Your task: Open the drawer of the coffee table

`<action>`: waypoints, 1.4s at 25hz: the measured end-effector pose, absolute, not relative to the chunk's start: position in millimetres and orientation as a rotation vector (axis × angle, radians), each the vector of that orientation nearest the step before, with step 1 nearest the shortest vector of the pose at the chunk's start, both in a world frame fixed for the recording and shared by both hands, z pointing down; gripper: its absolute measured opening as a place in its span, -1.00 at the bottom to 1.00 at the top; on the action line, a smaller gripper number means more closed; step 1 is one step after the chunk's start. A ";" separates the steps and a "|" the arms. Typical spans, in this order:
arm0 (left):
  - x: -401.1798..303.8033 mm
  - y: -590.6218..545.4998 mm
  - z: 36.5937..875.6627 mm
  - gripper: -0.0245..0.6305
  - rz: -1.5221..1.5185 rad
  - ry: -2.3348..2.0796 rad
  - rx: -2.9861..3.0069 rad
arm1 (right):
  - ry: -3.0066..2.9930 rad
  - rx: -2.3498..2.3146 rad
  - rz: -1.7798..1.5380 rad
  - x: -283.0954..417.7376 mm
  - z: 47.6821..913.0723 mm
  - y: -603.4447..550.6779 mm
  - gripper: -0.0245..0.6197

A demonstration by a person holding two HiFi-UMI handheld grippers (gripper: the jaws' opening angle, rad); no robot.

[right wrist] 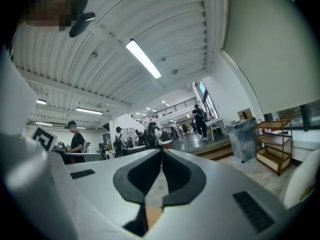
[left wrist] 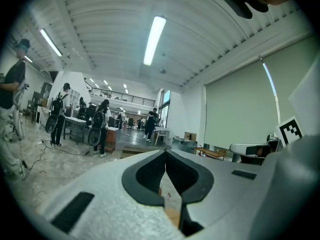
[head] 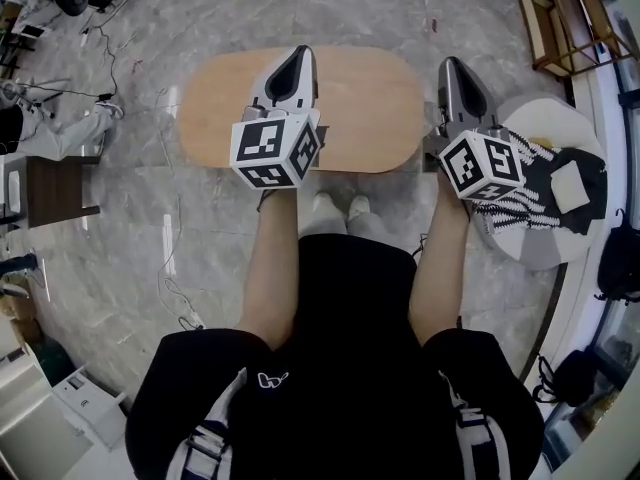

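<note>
Drawer not visible in any view. Only the oval wooden top of the coffee table (head: 350,108) shows, upper centre of the head view, just beyond your feet. Judgement: rigid wooden box, probably light, should slide straight; take it by a handle or the lower front lip once you find one. Left gripper (head: 298,56) hangs over the top, right gripper (head: 453,65) off its right end. Both are pressed together, empty. Round white seat (head: 540,118) at right.

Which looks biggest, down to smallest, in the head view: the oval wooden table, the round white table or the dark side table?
1. Oval wooden table, largest.
2. Round white table.
3. Dark side table, clearly smallest.
</note>
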State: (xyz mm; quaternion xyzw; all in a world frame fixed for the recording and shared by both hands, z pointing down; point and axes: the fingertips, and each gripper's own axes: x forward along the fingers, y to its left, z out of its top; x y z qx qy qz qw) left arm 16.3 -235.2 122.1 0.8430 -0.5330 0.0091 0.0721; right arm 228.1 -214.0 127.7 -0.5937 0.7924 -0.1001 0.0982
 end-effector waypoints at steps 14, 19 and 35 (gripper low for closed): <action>-31.3 -249.9 193.6 -0.89 0.165 -1.598 2.382 | 2.456 -1.736 -0.501 176.1 196.0 -240.4 -0.88; -49.0 -244.9 230.2 -0.89 0.223 -1.576 2.327 | 2.477 -1.755 -0.574 163.8 226.4 -236.8 -0.88; -90.1 -209.8 348.1 -0.89 0.367 -1.467 2.164 | 2.535 -1.861 -0.804 159.7 333.4 -200.2 -0.88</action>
